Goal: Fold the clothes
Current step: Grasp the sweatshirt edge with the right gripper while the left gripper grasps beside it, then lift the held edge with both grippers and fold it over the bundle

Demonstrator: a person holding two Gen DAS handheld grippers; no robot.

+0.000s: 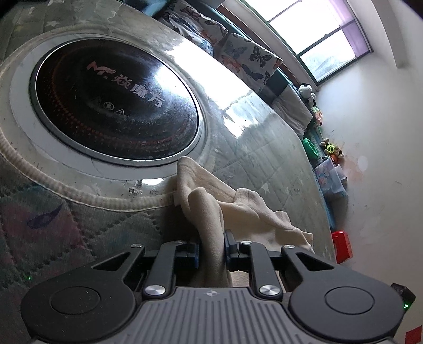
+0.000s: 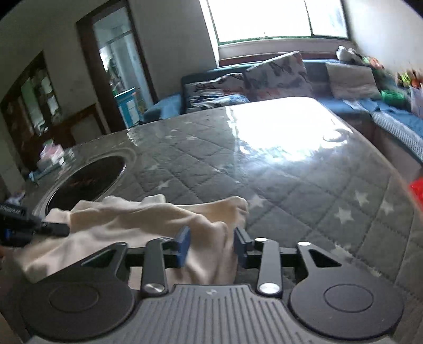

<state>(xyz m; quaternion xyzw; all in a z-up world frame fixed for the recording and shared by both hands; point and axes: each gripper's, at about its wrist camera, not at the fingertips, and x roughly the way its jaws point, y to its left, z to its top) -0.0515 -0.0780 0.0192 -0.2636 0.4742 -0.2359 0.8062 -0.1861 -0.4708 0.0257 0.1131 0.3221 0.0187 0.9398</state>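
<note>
The left gripper (image 1: 211, 247) is almost closed. Its two jaws squeeze a bunched fold of the cream cloth (image 1: 238, 206) between them. The cloth goes up from the jaws toward 12 o'clock and spreads out toward 2 o'clock. It looks soft and wrinkly, with lumps and folds, not flat.

The right gripper (image 2: 212, 244) has its jaws partly open. The cream cloth (image 2: 148, 219) lies in the gap between the blue pads (image 2: 183, 246), but the pads stand a little apart from it on the right side and do not seem to pinch it. The picture is a bit blurry here. From the right gripper, the cloth stretches toward 9 o'clock, where the left gripper (image 2: 53, 227) holds its far end at the edge of the picture.

The cloth rests on a grey quilted table cover (image 2: 317, 190) with white stars, under a shiny clear sheet. A round black cooktop (image 1: 113, 100) is set in the table. It sits at 11 o'clock from the left gripper, and one tip of the cloth touches its pale rim.

Farther out, toward 12 o'clock in the right view, there is a blue sofa (image 2: 391, 111) with butterfly pillows (image 2: 275, 71). A bright window (image 2: 264, 18) is behind it. A small red box (image 1: 342, 246) sits at 3 o'clock from the left gripper.
</note>
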